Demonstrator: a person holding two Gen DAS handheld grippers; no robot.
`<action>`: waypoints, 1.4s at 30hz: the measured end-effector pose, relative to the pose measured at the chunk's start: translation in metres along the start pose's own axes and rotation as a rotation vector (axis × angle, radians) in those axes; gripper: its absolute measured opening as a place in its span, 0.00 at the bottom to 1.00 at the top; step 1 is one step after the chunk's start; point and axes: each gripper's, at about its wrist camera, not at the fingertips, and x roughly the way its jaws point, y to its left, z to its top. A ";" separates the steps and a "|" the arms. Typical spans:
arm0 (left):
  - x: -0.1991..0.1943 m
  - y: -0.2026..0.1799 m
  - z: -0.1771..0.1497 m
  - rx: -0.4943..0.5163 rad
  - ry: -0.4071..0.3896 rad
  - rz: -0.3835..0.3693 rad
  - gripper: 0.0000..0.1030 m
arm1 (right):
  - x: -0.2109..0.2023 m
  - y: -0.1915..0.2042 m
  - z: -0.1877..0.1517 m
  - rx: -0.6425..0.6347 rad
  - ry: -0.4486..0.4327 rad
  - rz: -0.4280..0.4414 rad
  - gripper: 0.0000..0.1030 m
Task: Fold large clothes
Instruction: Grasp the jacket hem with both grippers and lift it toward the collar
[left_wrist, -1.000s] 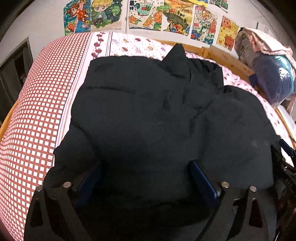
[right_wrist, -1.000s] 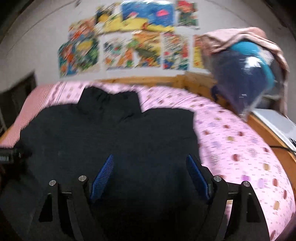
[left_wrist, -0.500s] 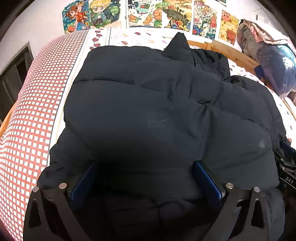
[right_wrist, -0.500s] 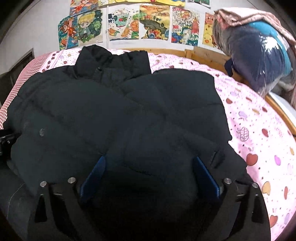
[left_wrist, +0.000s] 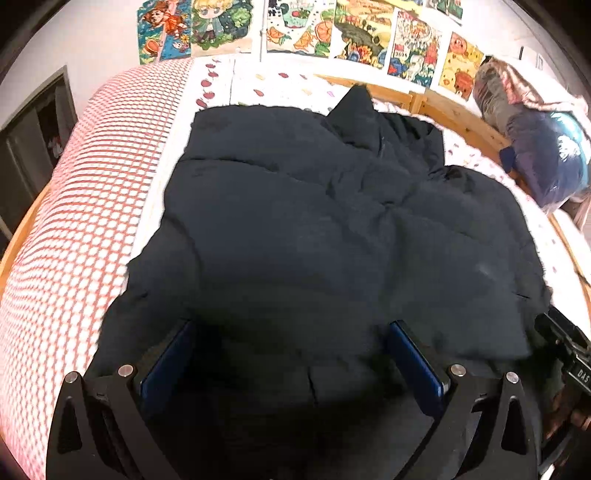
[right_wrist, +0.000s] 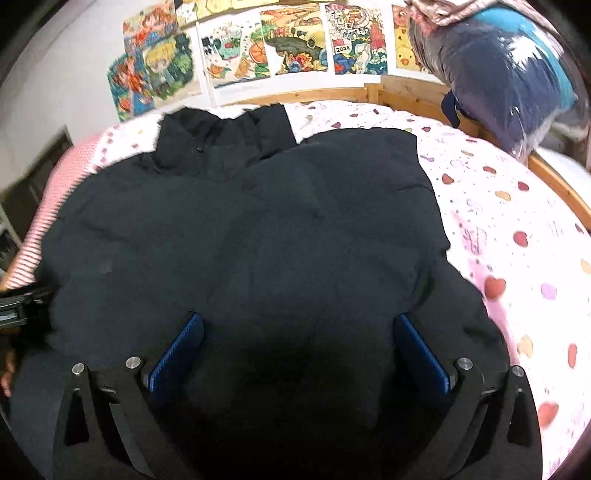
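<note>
A big black padded jacket (left_wrist: 332, 236) lies spread across the bed (right_wrist: 509, 221), collar (right_wrist: 221, 144) towards the wall of drawings (right_wrist: 258, 51), hem nearest the person. Both tools hang over that hem edge. The left tool (left_wrist: 291, 354) has its blue pads spread wide with dark fabric between and beneath them; the right tool (right_wrist: 299, 347) stands just as wide, over the hem on the jacket's far side from the red-checked blanket (left_wrist: 74, 221). Neither appears to pinch anything, though the cloth below the pads is too dark to be sure.

This looks like the start of a lengthwise fold, hem carried up towards the collar. To do it well, I would say each tool should drop onto the hem near its own corner and bite through both padded layers, not just the top shell, since puffy fill slips easily. The two should then lift together and level, travelling towards the collar at the same pace so the crease runs straight across the jacket. The bagged bedding (right_wrist: 509, 85) beyond the collar's right sits well apart.
</note>
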 end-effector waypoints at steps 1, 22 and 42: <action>-0.011 -0.003 -0.003 0.008 -0.006 0.001 1.00 | -0.007 0.000 -0.001 0.004 -0.002 0.011 0.99; -0.269 -0.036 -0.027 0.103 -0.215 -0.013 1.00 | -0.226 0.017 0.020 -0.034 -0.076 0.199 0.99; -0.190 -0.009 0.083 0.067 -0.215 -0.020 1.00 | -0.202 0.062 0.118 -0.112 -0.014 0.013 0.99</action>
